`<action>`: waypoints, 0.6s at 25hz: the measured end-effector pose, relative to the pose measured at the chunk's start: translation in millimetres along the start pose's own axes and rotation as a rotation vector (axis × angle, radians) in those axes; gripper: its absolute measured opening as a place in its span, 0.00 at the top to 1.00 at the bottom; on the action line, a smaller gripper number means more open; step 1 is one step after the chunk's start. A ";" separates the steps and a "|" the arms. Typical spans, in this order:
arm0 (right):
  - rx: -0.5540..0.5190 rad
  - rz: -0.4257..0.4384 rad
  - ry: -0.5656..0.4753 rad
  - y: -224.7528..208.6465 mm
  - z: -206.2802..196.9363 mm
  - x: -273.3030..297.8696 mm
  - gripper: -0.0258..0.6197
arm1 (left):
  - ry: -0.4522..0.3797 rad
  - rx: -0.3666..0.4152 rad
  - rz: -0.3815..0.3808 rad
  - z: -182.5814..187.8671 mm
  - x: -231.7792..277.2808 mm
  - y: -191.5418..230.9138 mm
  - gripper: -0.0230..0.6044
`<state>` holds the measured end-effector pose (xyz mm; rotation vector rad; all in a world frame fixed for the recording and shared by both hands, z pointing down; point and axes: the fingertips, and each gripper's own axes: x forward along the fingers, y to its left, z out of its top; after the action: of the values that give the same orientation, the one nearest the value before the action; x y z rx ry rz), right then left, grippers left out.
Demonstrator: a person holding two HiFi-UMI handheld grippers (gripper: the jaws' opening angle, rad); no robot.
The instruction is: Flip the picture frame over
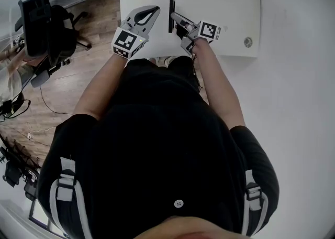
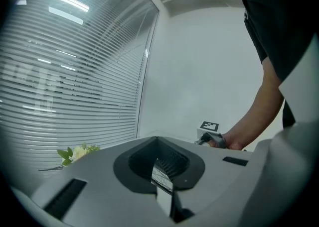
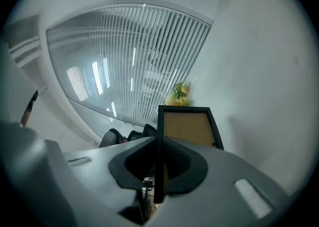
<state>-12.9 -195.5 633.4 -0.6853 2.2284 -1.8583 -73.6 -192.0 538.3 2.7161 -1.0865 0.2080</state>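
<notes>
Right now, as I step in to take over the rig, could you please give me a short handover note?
Left gripper: shut with nothing in it, over the near edge of the white table, just left of the frame.
Right gripper: shut on the picture frame at one edge.
Frame: standing on edge over the table, and its brown back shows in the right gripper view. I cannot tell whether its lower edge touches the table.
Done: the frame is gripped and is up on edge, about halfway through the flip.
Left: lower it onto its other face, then open the jaws and draw back.
</notes>
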 end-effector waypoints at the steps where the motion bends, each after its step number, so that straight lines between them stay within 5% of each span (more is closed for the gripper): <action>1: 0.020 0.009 -0.006 -2.1 -0.4 -0.4 0.88 | -0.005 -0.002 0.001 -0.1 0.0 -0.2 0.96; 15: 0.227 0.171 -0.023 -19.2 0.3 13.1 0.88 | -0.010 -0.023 0.044 -6.5 1.5 16.2 0.96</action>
<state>-19.7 -203.9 654.0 -0.4597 1.9519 -1.9633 -84.1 -202.9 547.1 2.6776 -1.1447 0.1880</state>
